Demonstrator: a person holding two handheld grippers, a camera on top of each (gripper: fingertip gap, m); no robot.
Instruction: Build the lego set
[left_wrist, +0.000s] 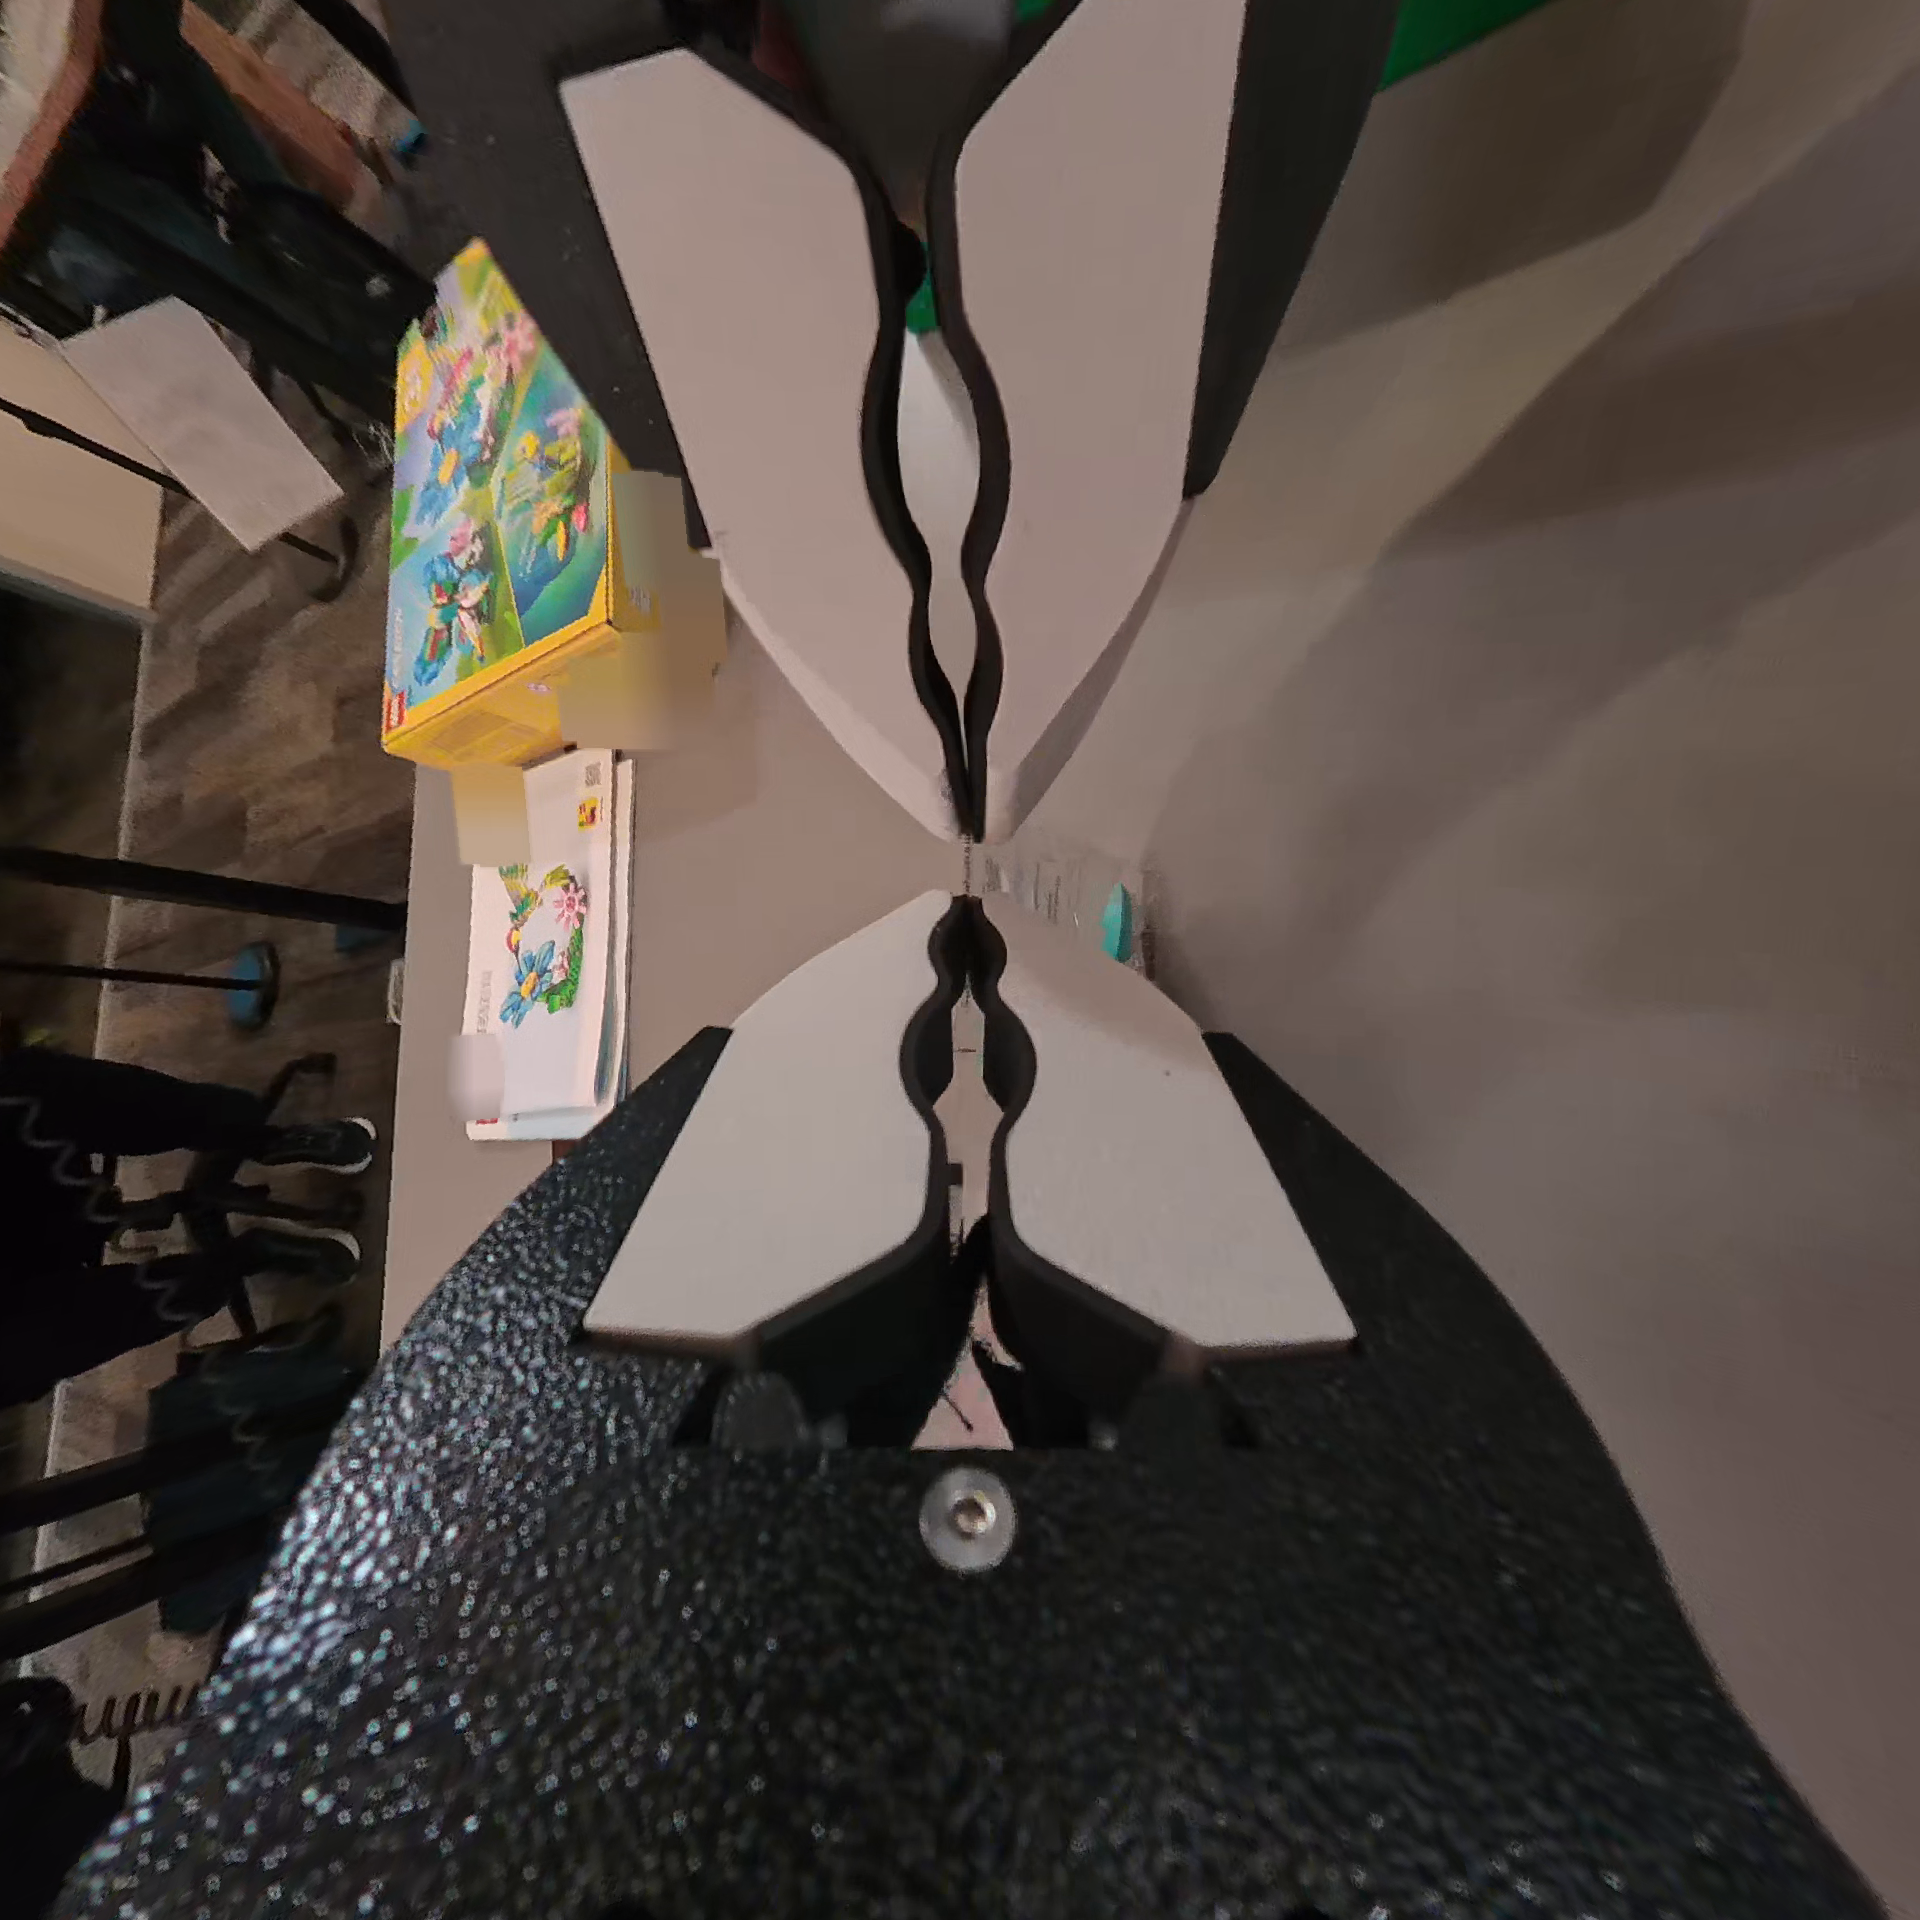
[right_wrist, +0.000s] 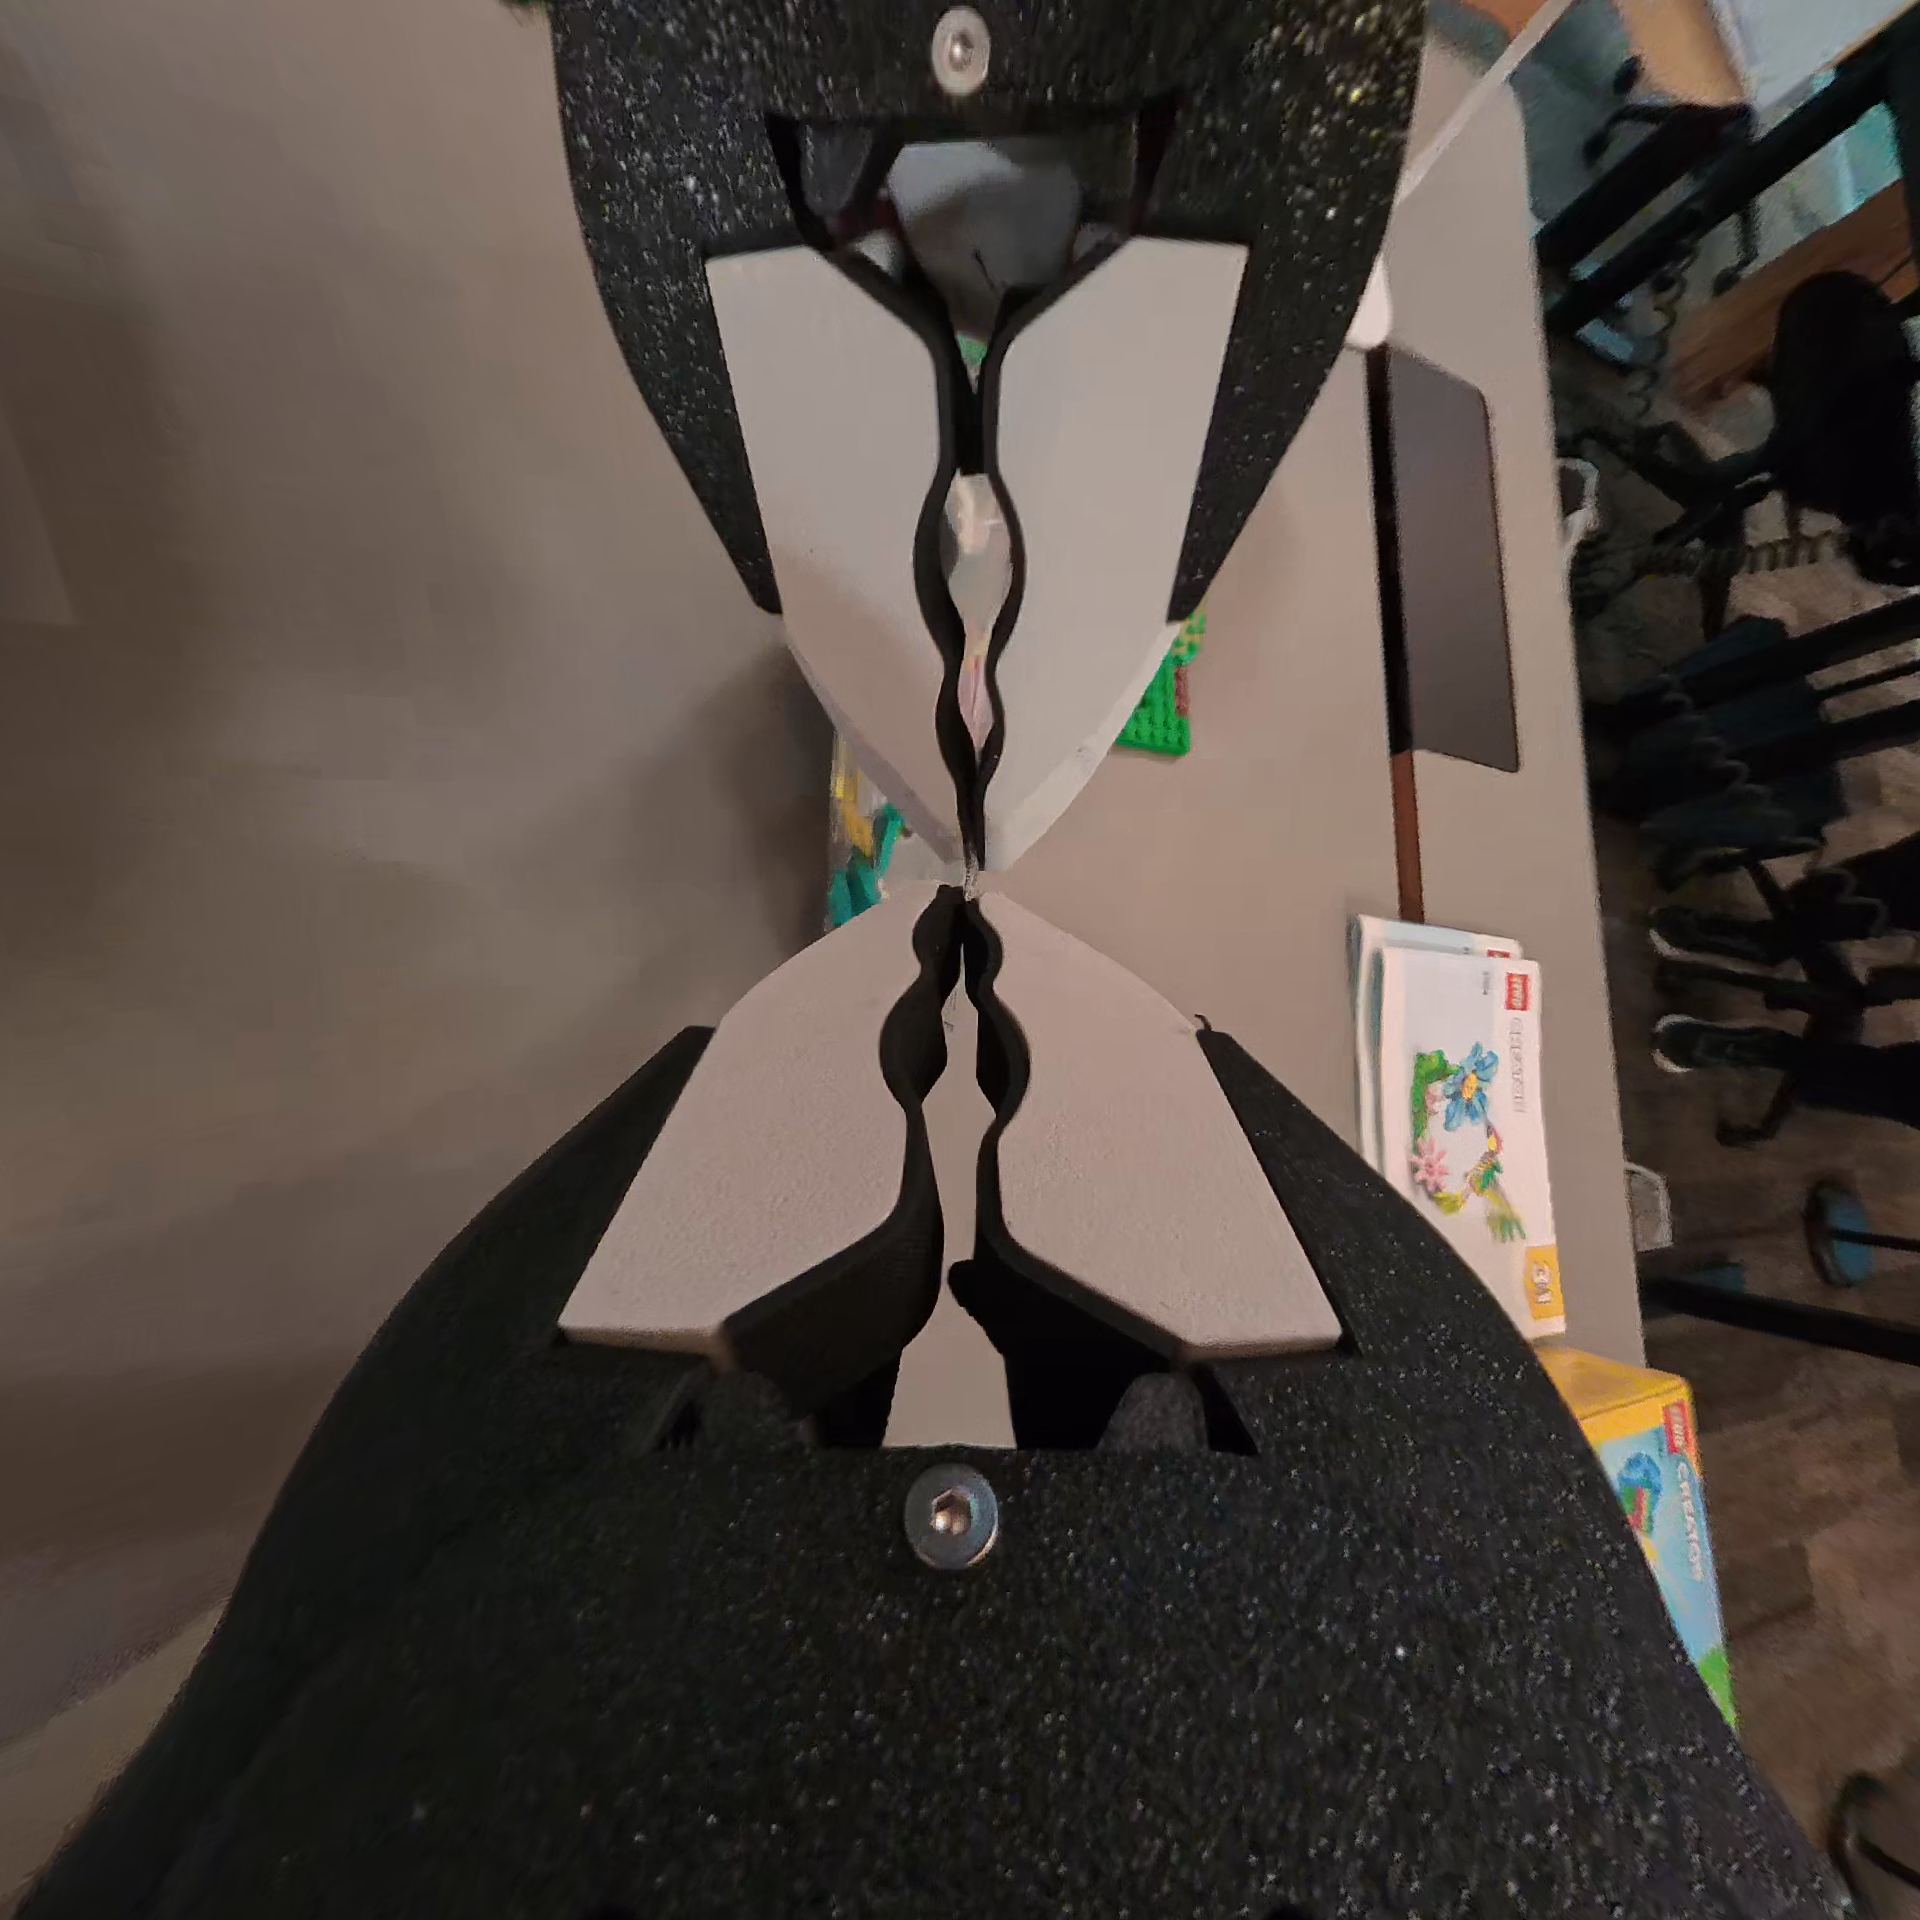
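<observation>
My two grippers meet tip to tip over the grey table (left_wrist: 1507, 831). In the left wrist view my left gripper (left_wrist: 968, 906) comes up from below and the right gripper (left_wrist: 971, 831) comes down from above. Both are shut, each pinching an edge of a clear plastic bag (left_wrist: 1070, 896) with a teal piece inside. In the right wrist view my right gripper (right_wrist: 961, 906) is below and the left gripper (right_wrist: 971, 860) above. The bag (right_wrist: 862, 831) hangs to their left with yellow and teal bricks. A green baseplate (right_wrist: 1158, 707) lies behind the left gripper.
The yellow set box (left_wrist: 488, 499) and an instruction booklet (left_wrist: 545, 956) lie along the table edge; both also show in the right wrist view, the box (right_wrist: 1642, 1475) and the booklet (right_wrist: 1455, 1112). A dark flat slab (right_wrist: 1449, 561) lies beyond. Chairs and stands fill the floor past the edge. My two grippers' fingertips are within a few centimetres of each other.
</observation>
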